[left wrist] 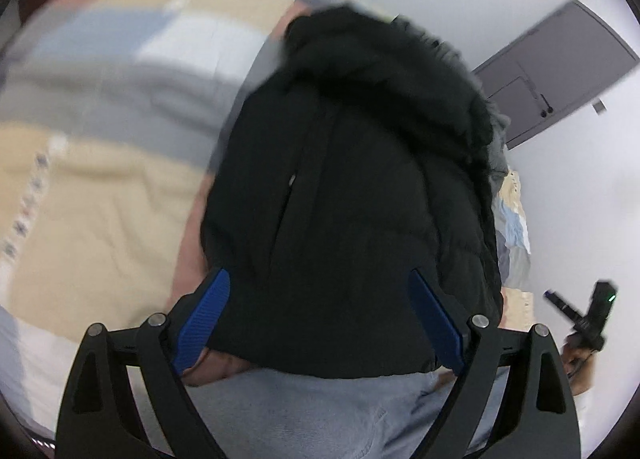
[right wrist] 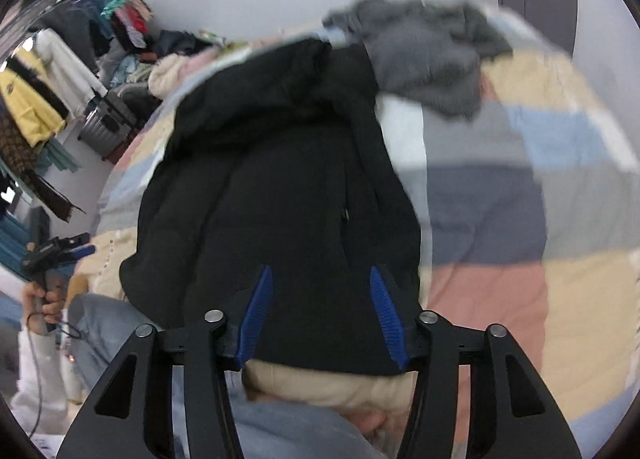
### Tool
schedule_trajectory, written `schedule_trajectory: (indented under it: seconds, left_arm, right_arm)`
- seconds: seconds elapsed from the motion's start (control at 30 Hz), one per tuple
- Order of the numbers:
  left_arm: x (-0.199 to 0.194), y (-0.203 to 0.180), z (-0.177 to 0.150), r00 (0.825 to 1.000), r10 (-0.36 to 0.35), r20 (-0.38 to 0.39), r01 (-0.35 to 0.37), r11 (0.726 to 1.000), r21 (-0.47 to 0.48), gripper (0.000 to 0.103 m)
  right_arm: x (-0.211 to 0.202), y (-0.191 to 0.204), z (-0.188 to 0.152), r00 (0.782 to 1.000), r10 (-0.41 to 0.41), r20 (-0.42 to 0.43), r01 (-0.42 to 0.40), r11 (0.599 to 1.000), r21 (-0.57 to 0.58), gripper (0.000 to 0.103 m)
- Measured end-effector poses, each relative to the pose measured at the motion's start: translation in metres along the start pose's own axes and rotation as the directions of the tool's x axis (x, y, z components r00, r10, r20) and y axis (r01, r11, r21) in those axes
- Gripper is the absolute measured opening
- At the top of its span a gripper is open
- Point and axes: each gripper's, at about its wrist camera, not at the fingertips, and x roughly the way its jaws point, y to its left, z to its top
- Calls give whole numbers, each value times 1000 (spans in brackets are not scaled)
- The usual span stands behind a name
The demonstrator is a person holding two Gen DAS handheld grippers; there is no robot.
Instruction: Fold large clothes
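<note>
A black puffer jacket (left wrist: pixel 352 187) with a fur-trimmed hood lies on a bed with a pastel patchwork cover (left wrist: pixel 100 195). In the left wrist view my left gripper (left wrist: pixel 320 283) is open, its blue pads (left wrist: pixel 208 315) spread above the jacket's near hem. In the right wrist view the jacket (right wrist: pixel 272 187) lies lengthwise, hood far. My right gripper (right wrist: pixel 320 279) is open above the near hem, holding nothing. The right gripper also shows at the far right of the left view (left wrist: pixel 580 311); the left gripper shows at the left of the right view (right wrist: pixel 56 255).
A grey garment (right wrist: pixel 424 59) is heaped on the bed beyond the jacket's hood. A clothes rack (right wrist: pixel 48 71), piled clothes and a suitcase (right wrist: pixel 104 119) stand at the left. A grey door (left wrist: pixel 560 67) is in the white wall. My jeans-clad legs (left wrist: pixel 312 415) are at the bed's near edge.
</note>
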Motion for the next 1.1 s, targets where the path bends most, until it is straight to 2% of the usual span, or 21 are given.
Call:
schedule_trajectory:
  seconds: [0.1, 0.27, 0.3, 0.33, 0.4, 0.53, 0.6, 0.77, 0.83, 0.9, 0.97, 1.1]
  left_arm:
    - [25, 13, 2, 997, 10, -81, -15, 998, -60, 91]
    - [54, 30, -1, 982, 33, -188, -57, 991, -124, 95]
    - [58, 31, -1, 978, 39, -203, -67, 989, -134, 96]
    - [61, 31, -1, 975, 48, -216, -79, 987, -140, 96]
    - [67, 33, -1, 969, 86, -230, -121, 983, -141, 101]
    - [81, 38, -2, 959, 82, -273, -132, 976, -173, 102]
    - [89, 36, -2, 952, 95, -291, -145, 977, -155, 102]
    - [98, 33, 1, 952, 61, -300, -109, 983, -145, 102]
    - [100, 32, 2, 952, 59, -302, -105, 985, -140, 101]
    - [102, 30, 3, 952, 43, -303, -88, 987, -134, 101]
    - [101, 28, 3, 953, 30, -301, -72, 989, -130, 99]
    - [101, 24, -1, 952, 20, -304, -58, 992, -116, 97]
  right_arm:
    - [15, -19, -5, 998, 32, -46, -31, 999, 29, 59]
    - [47, -51, -9, 988, 71, -136, -55, 992, 117, 64]
    - [53, -57, -10, 985, 77, -154, -56, 989, 134, 71]
    - [59, -64, -12, 980, 86, -177, -60, 988, 145, 73]
    - [67, -77, -17, 974, 114, -195, -81, 982, 173, 73]
    - [83, -103, -30, 962, 142, -232, -87, 969, 232, 74]
    - [89, -112, -33, 953, 181, -244, -113, 957, 268, 82]
    - [98, -108, -30, 915, 319, -248, -250, 929, 273, 82]
    - [99, -97, -25, 889, 384, -251, -324, 913, 249, 82]
    - [98, -86, -20, 874, 417, -250, -373, 905, 207, 83]
    - [101, -79, -17, 865, 430, -258, -396, 902, 172, 83]
    - [123, -79, -16, 862, 393, -319, -353, 919, 177, 83]
